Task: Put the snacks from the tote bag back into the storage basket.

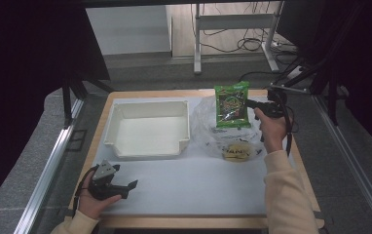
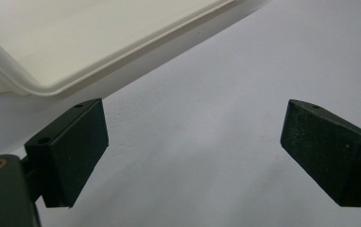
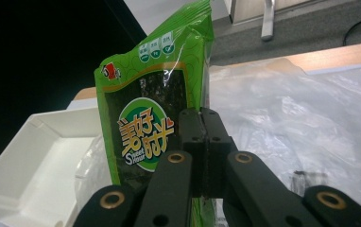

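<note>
Green glossy snack packet (image 3: pixel 159 118) hangs upright, orange-lettered.

Even overhead light falls on the white table mat (image 1: pixel 198 185), while the surroundings at both sides of the high view sink into near-black. The left gripper (image 1: pixel 110 183) casts only a faint, soft shadow on the mat. In the left gripper view the black jaws and the white bin (image 2: pixel 74 56) are slightly soft. Glare streaks the green snack packet (image 3: pixel 155 109) and the clear plastic bag (image 3: pixel 301 113); the image is mildly grainy.
</note>
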The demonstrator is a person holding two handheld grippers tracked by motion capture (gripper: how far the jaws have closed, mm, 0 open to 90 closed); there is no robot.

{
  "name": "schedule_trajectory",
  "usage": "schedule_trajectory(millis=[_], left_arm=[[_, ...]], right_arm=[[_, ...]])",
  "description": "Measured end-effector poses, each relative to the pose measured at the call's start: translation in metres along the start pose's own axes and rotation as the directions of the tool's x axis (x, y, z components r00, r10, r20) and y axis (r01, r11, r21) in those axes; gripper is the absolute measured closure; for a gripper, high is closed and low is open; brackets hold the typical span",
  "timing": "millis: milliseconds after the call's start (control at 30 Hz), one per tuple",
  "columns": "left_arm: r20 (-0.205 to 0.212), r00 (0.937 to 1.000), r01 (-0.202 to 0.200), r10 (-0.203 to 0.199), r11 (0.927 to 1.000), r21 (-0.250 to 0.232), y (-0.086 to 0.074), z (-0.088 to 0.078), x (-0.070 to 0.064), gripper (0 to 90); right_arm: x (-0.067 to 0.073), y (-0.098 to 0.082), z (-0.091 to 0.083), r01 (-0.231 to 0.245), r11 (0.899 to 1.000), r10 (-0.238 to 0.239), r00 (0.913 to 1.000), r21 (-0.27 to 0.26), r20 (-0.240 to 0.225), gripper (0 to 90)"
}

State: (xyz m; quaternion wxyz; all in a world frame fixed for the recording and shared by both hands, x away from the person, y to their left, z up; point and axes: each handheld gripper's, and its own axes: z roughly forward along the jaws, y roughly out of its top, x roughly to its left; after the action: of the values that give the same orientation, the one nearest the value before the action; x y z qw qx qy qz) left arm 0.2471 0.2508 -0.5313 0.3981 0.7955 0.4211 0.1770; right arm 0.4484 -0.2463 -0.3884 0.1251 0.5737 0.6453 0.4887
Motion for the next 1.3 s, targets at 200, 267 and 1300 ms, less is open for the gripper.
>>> schedule_trajectory(millis=[200,267,1300], left_arm=[[0.001,1.0,0.001,-0.001,1.0,-0.001,0.0,0.0,0.0,8.5],[0.001,1.0,0.0,0.0,1.0,-0.002,0.0,0.0,0.0,8.5],[0.005,1.0,-0.003,0.003,1.0,-0.008,0.0,0.0,-0.001,8.5]], right_arm=[[0.005,0.002,-0.003,0.002,1.0,-0.003,0.9997,-0.026,-0.023,89.6],[0.008,0.004,-0.005,0.003,0.999,-0.004,0.9995,-0.034,-0.03,89.6],[0.051,0.004,0.009,0.039,0.999,-0.044,0.9871,-0.033,-0.154,89.6]])
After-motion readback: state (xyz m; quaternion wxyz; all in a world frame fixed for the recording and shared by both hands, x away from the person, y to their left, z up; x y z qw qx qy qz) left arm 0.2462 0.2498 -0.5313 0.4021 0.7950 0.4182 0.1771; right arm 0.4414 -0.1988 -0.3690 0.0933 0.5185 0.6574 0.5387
